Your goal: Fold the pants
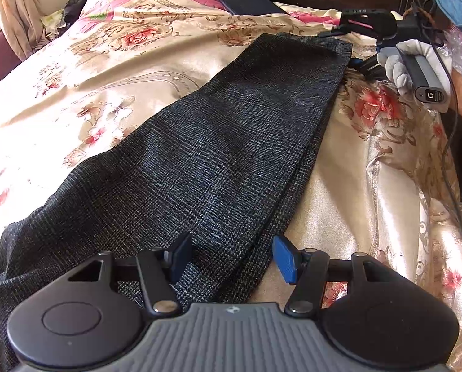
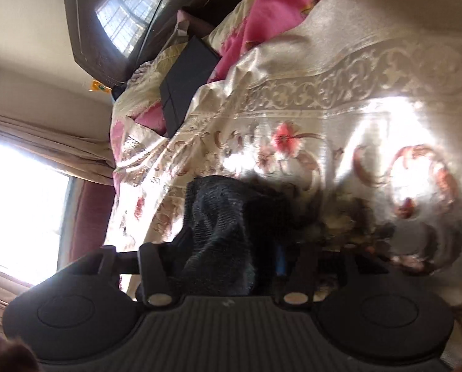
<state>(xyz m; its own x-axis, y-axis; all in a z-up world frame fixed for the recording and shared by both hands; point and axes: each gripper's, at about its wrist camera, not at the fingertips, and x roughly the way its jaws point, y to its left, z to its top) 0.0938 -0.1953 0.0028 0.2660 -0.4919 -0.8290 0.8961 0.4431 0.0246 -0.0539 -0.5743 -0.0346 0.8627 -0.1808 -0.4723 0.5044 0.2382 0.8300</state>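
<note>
My pants [image 1: 206, 142] lie doubled lengthwise on the bed [image 1: 113, 71], crosswise folds remaining; left gripper [image 1: 229, 259] spread above them, right gripper [image 2: 227, 257] spread around the hem.

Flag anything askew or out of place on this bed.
The dark grey woven pants lie diagonally across the floral satin bedspread, their lower leg layer sticking out unevenly along one edge. A flat black rectangular box sits near the headboard. Nothing is damaged.

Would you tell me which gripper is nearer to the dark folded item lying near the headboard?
Right. The right gripper sits at the far end of the pants, closer to the dark folded item. The left gripper is at the pants' near end, farthest from it.
</note>
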